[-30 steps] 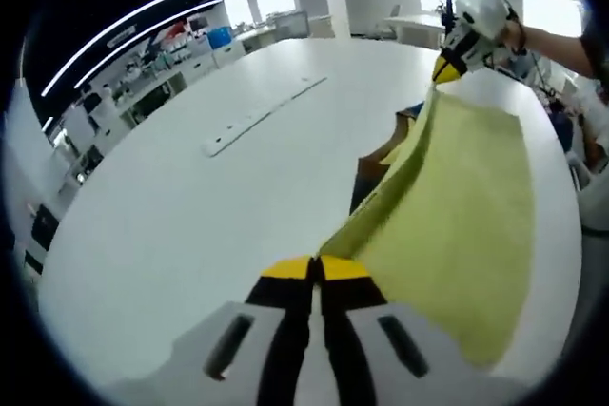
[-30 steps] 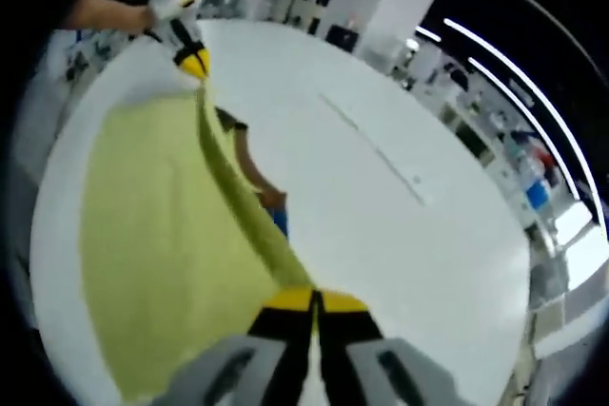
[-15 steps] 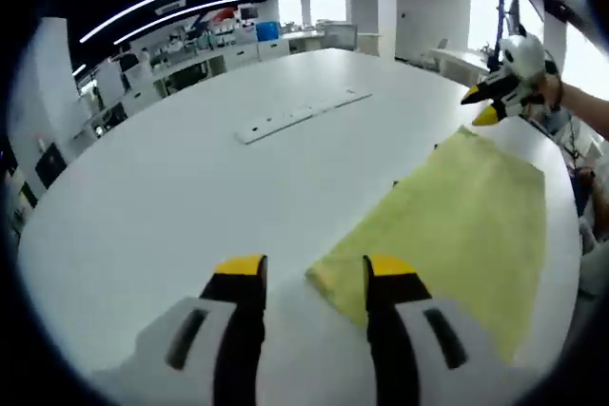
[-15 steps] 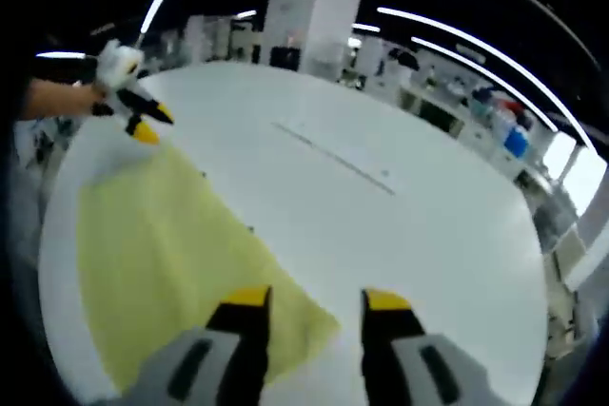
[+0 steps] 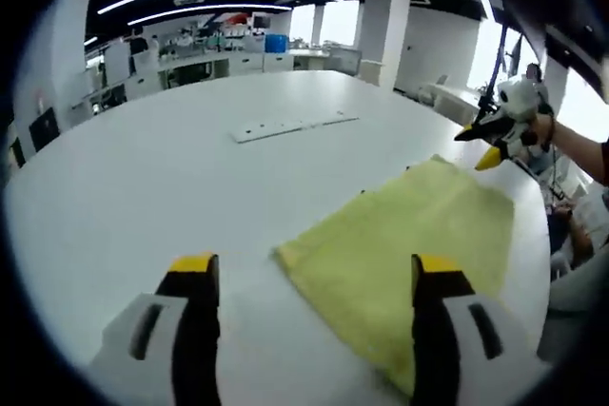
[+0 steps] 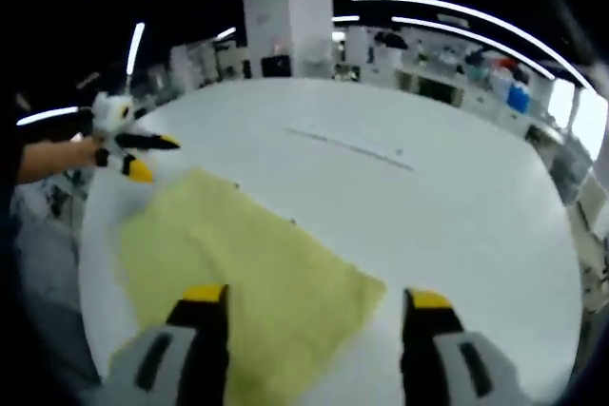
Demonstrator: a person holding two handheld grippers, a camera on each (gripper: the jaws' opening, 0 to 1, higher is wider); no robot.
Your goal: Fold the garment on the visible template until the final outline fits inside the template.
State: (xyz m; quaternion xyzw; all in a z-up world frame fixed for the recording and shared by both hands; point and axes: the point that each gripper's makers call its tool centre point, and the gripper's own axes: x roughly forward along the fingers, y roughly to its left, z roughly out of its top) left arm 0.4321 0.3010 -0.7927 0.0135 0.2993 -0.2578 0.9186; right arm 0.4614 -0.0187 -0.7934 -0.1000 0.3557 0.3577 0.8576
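Folded yellow garment [image 5: 404, 263] lying flat on the white table [image 5: 190, 187].
Left claw [image 5: 309, 278] and right claw [image 6: 311, 303] hover spread and empty, 1 over each near corner, presumably released to let the fold settle.

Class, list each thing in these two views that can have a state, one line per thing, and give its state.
Garment: folded, lying flat on the table, held by nothing.
Left gripper: open, above the garment's near corner.
Right gripper: open, above the garment's other end.
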